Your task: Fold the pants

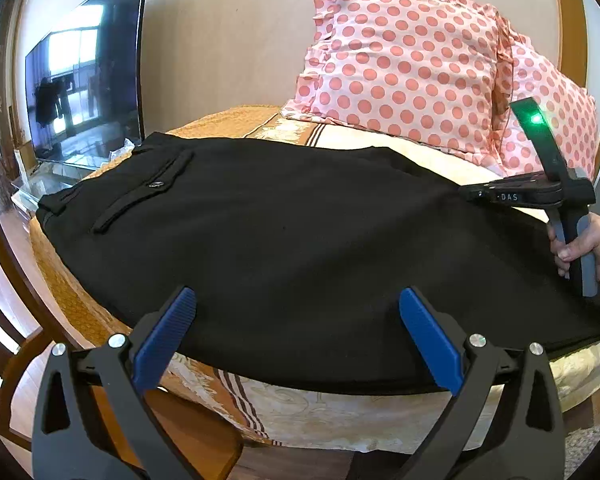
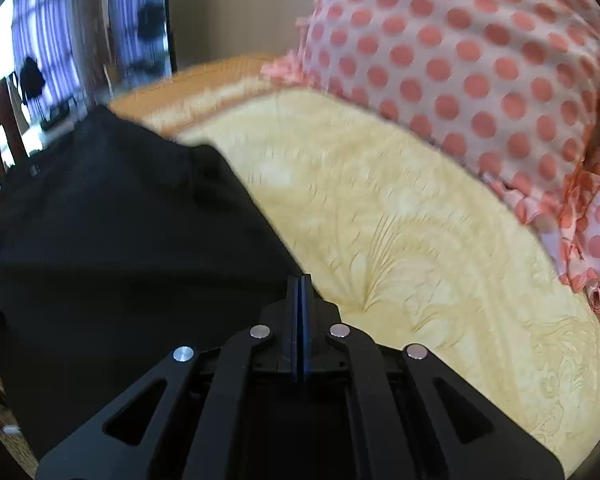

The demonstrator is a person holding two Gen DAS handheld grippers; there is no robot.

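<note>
Black pants (image 1: 300, 240) lie flat across the yellow bedspread (image 1: 340, 408), waistband and buttoned back pocket (image 1: 152, 188) at the far left. My left gripper (image 1: 298, 300) is open, its blue pads above the near edge of the pants, holding nothing. My right gripper (image 1: 472, 192) is seen at the far right edge of the pants, held by a hand. In the right wrist view the right gripper (image 2: 299, 280) has its jaws together at the pants' edge (image 2: 140, 240); whether cloth is pinched between them is not visible.
Pink polka-dot pillows (image 1: 412, 60) stand at the back right of the bed. A dark TV screen (image 1: 88, 76) stands at the back left. A wooden chair (image 1: 12, 368) stands at the near left. Bare bedspread (image 2: 400, 220) lies between pants and pillows.
</note>
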